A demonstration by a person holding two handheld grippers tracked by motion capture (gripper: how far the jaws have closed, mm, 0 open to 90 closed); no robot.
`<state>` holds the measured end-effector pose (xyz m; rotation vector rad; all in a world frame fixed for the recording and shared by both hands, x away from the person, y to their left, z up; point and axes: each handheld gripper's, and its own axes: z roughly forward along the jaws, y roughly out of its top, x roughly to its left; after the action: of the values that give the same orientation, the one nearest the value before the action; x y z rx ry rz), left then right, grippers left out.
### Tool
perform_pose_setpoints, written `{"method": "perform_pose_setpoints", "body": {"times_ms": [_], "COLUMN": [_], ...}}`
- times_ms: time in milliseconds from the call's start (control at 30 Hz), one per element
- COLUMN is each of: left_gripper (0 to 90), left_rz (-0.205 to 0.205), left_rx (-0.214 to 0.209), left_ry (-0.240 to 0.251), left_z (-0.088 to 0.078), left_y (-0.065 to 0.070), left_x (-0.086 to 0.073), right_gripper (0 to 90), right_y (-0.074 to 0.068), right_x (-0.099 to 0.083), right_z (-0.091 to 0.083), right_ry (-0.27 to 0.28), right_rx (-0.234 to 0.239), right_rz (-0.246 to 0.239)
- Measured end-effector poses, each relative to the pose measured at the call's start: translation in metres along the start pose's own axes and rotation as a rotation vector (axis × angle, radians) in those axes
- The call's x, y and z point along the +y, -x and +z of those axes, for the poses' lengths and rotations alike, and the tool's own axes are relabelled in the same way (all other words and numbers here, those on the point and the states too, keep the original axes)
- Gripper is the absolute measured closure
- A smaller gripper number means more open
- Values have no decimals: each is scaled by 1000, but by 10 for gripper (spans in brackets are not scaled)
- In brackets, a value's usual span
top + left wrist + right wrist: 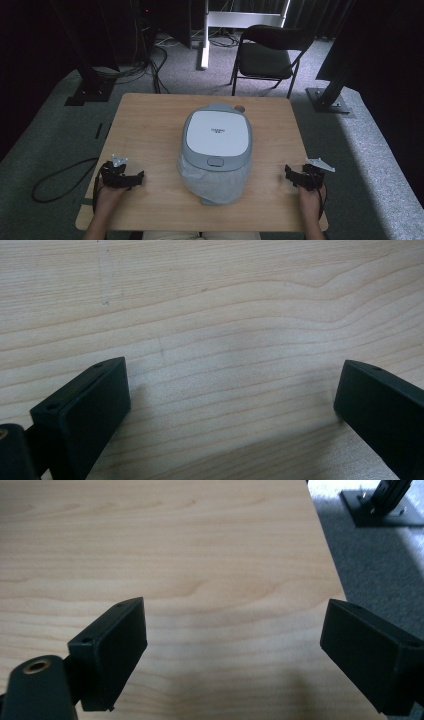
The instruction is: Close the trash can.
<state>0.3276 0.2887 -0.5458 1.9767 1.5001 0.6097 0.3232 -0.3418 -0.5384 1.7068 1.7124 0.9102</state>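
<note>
— Grey and white, that lidded bin sits in the middle of the table, with its clear liner bag bunched out below the lid on the person's side. Why do you think it's placed there?

— Probably so both hands can reach it equally. The left gripper rests near the table's front left corner and the right gripper near the front right edge, each well apart from the bin, which lies between them.

— Are they holding anything?

— No. In the left gripper view, the left gripper has its jaws spread wide with bare wood grain between them. The right gripper view shows the same for the right gripper: jaws apart, nothing but table in the gap, and the carpeted floor beyond the table's edge.

— So both seem parked.

— That's my reading: a resting stance low on the table, jaws ready. The bag's loose plastic faces the person, so I'd judge the bag is what they'll go for, since it's the nearest part to both hands.

— And the lid?

— Closed flat, with its latch button on the near side.
</note>
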Motion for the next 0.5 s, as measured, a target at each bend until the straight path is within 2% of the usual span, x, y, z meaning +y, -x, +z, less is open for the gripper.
{"method": "perform_pose_setpoints", "body": {"times_ms": [67,100,367,433,500], "left_gripper": [16,16,16,16,16], "left_rz": [0,0,0,0,0], "left_rx": [0,0,0,0,0], "left_ry": [0,0,0,0,0], "left_z": [0,0,0,0,0], "left_y": [0,0,0,0,0], "left_x": [0,0,0,0,0], "right_gripper": [107,107,108,120,120], "right_y": [1,1,5,8,10], "right_x": [-2,-3,-12,-14,-15], "right_z": [1,0,1,1,-2], "right_ry": [-12,-11,-53,-75,-59], "right_rx": [2,-13,-31,-25,-32], "right_rz": [-4,-14,-15,-5,11]}}
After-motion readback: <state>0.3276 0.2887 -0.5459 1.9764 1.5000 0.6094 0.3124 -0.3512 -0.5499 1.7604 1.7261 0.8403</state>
